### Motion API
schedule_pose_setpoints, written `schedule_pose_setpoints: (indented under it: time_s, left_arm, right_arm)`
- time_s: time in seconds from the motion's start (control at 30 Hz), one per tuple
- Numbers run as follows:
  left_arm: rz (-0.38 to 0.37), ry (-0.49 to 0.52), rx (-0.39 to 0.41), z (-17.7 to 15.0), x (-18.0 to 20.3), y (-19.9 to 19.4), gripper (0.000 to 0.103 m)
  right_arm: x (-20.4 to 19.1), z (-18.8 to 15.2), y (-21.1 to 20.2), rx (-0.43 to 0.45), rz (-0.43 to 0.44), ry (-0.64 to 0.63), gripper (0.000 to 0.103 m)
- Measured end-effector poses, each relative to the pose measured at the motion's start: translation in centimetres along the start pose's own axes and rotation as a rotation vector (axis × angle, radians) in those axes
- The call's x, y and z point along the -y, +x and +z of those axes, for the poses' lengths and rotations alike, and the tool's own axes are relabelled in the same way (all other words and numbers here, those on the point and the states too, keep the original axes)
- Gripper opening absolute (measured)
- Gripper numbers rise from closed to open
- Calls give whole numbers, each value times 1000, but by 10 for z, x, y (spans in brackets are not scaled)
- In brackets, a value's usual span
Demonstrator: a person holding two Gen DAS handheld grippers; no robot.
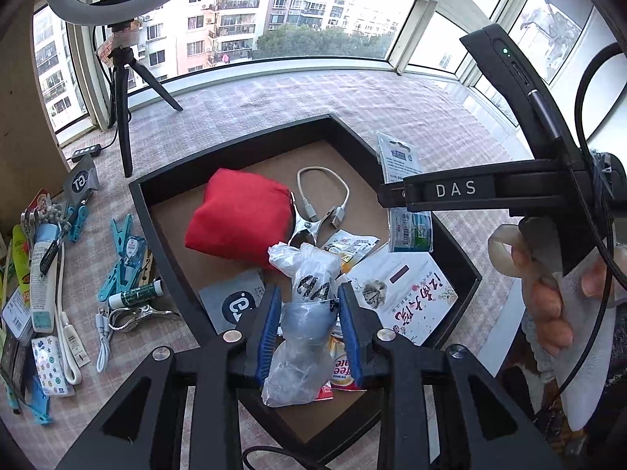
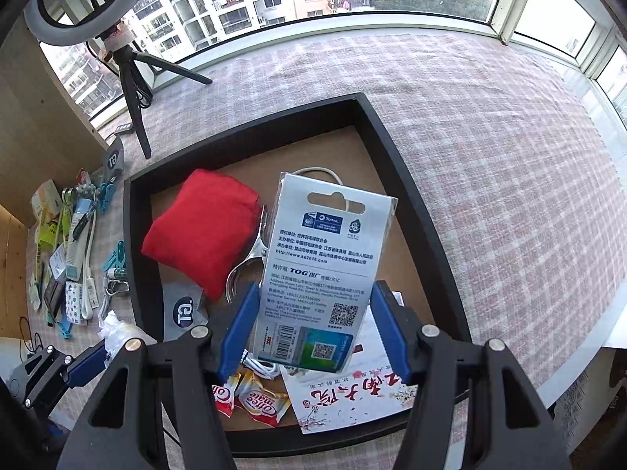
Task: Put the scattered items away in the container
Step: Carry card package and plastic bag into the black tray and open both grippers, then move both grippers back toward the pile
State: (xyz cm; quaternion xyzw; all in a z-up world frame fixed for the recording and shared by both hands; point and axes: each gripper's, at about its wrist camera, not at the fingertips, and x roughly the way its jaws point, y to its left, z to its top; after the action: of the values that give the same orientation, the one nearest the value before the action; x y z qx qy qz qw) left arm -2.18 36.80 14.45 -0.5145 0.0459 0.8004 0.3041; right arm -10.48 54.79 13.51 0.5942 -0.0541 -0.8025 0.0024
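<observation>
A black-walled tray (image 1: 164,235) with a brown floor holds a red pouch (image 1: 239,215), a white cable (image 1: 325,192), a metal clip, sachets and a leaflet (image 1: 407,297). Over its near corner my left gripper (image 1: 310,290) has a crumpled clear plastic bag (image 1: 309,274) filling the gap between its blue pads and touching both. My right gripper (image 2: 315,288) is shut on the side edges of a white printed card pack (image 2: 325,258), held upright above the tray (image 2: 411,203). The left wrist view shows that pack (image 1: 409,231) hanging from the right gripper (image 1: 392,197).
Left of the tray lie blue pegs (image 1: 121,266), a green-capped tube (image 1: 137,293), a metal clip (image 1: 137,317), white cables and several packets. A ring-light tripod (image 1: 125,117) stands at the back left. A person's hand (image 1: 548,301) grips the right tool. Checked cloth runs to the window.
</observation>
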Motion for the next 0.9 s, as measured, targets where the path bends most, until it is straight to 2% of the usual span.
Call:
schedule_pose_setpoints:
  time_s: [0.03, 0.07, 0.17, 0.33, 0.9]
  left_arm:
    - [6, -2, 3, -1, 1, -1, 63]
    - [11, 2, 25, -2, 3, -4, 66]
    - [66, 34, 56, -4, 4, -10, 66]
    - [86, 5, 60, -7, -12, -16, 64]
    - [226, -215, 50, -47, -125, -39, 62]
  right_arm:
    - [2, 1, 1, -1, -5, 3, 59]
    - [2, 1, 1, -2, -3, 3, 59]
    - [0, 0, 1, -6, -1, -2, 61]
    - [-17, -1, -2, 13, 36, -33, 61]
    - [-123, -14, 5, -35, 125, -204, 61]
